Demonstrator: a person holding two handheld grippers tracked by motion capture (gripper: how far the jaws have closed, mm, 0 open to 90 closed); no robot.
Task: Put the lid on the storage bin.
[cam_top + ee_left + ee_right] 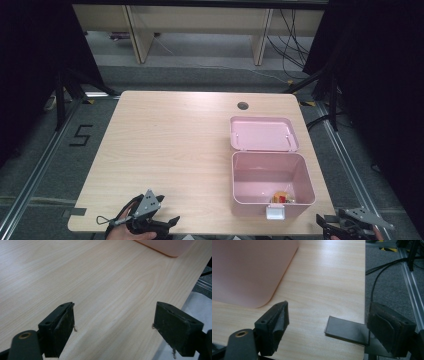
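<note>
My left tongs [167,222] and right tongs [322,221] gape wide and empty at the worktop's [175,150] near edge, flanking the open pink box [240,172]. Probably I'm between steps; next, reach its white latch [276,213].

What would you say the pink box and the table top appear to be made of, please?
The pink box looks like moulded plastic with a smooth, slightly glossy finish: uniform colour, rounded corners, soft sheen. The table top looks like light wood, probably a laminate or veneer: printed-looking grain, flat matt surface.
</note>
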